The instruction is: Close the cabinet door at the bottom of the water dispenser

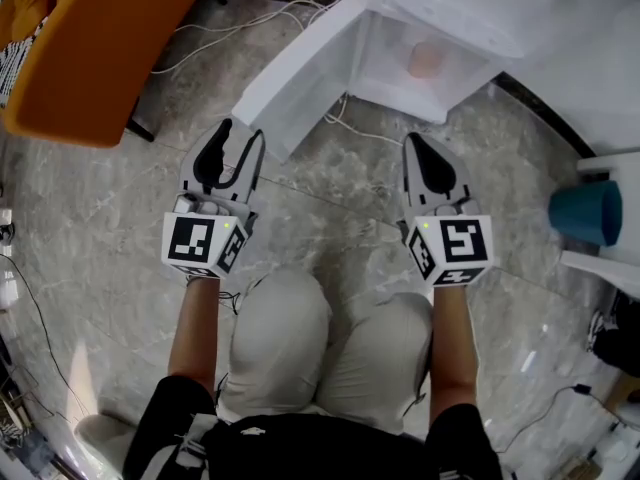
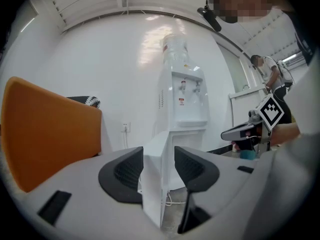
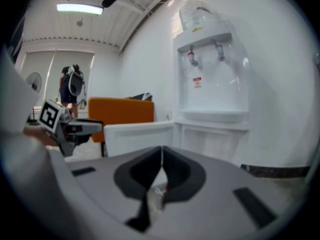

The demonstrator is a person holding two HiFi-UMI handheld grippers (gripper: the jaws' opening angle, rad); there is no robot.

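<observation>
The white water dispenser stands against the wall. Its bottom cabinet is open, and the white door swings out toward the left. My left gripper is open at the door's free edge. In the left gripper view that edge stands between the jaws, with a gap showing on the right side. My right gripper is shut on nothing and hovers over the floor in front of the open cabinet, apart from the door.
An orange chair stands at the left. White cables lie on the marble floor beside the dispenser. A teal container sits at the right. A pale pink thing lies inside the cabinet. A person stands far back.
</observation>
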